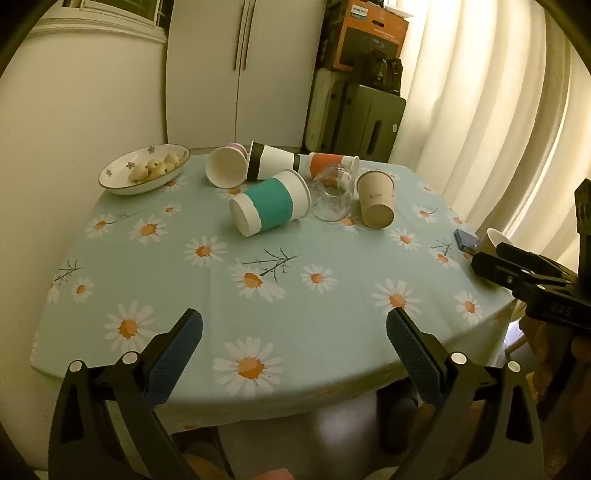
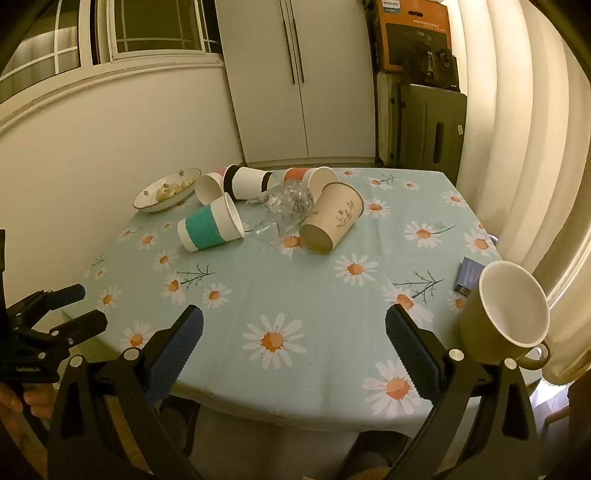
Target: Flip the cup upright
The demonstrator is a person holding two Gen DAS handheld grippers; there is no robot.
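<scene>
Both black two-finger grippers, left gripper (image 1: 294, 334) and right gripper (image 2: 294, 332), hover spread open and empty over the daisy tablecloth's (image 1: 221, 302) near edge, while the teal-banded white paper cup (image 1: 269, 207) lies sideways well ahead, base toward the left gripper, probably nearer.

Legible marking: the brand "PHILIPS" in white on a dark patch at the top of the orange cardboard box (image 2: 413, 33), stacked above the suitcases. Smaller print beneath it is unreadable. Print on the tan paper cup (image 1: 375, 199) and embossed characters on the hand-held gripper (image 1: 561, 308) cannot be made out.
</scene>
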